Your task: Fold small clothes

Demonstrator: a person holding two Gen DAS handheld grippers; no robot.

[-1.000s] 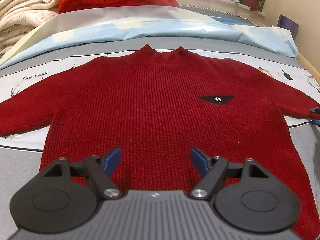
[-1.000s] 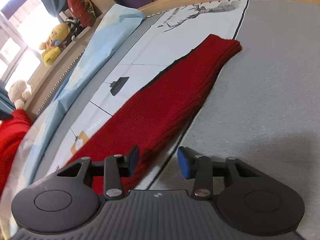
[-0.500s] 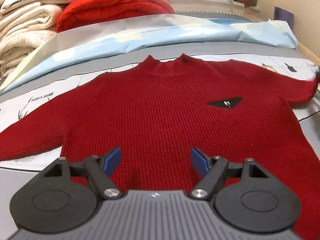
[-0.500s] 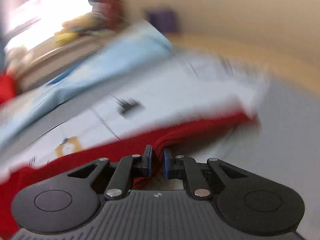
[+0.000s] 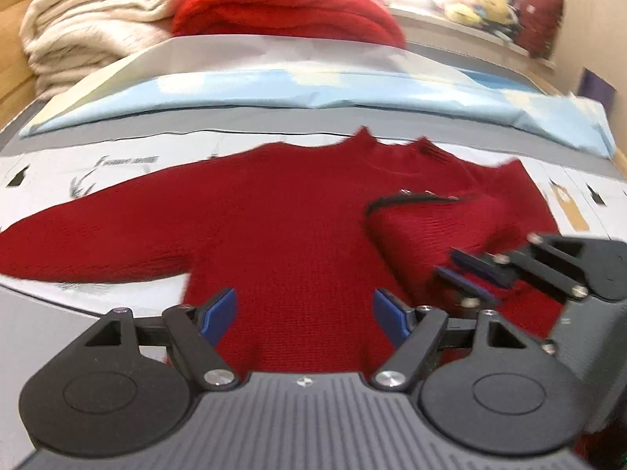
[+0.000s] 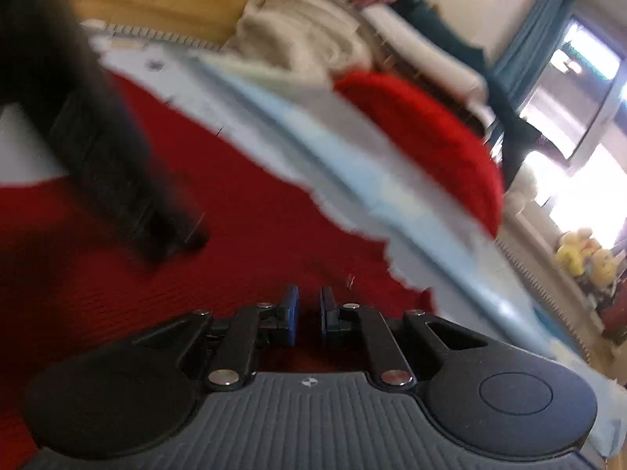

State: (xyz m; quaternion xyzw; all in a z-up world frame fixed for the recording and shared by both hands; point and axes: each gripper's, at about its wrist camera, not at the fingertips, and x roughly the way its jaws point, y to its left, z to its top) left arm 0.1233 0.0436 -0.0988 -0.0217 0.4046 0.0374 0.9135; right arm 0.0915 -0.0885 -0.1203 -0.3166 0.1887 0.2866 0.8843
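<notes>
Red knit sweater [image 5: 282,227] flat on bed [image 5: 98,352], right sleeve [image 5: 423,235] folded over its chest, right claw [image 5: 458,270] pinching that sleeve, left claw [image 5: 305,313] spread above the hem

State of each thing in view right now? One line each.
Sweater: flat on the bed, front up, body not yet folded.
Right sleeve: folded in over the chest, cuff pinched in the right tool.
Left sleeve: spread out flat.
Left tool: open, above the hem, holding nothing.
Right tool: jaws just closed, shut on the sleeve.
Red blanket: folded, at the bed's far end.
</notes>
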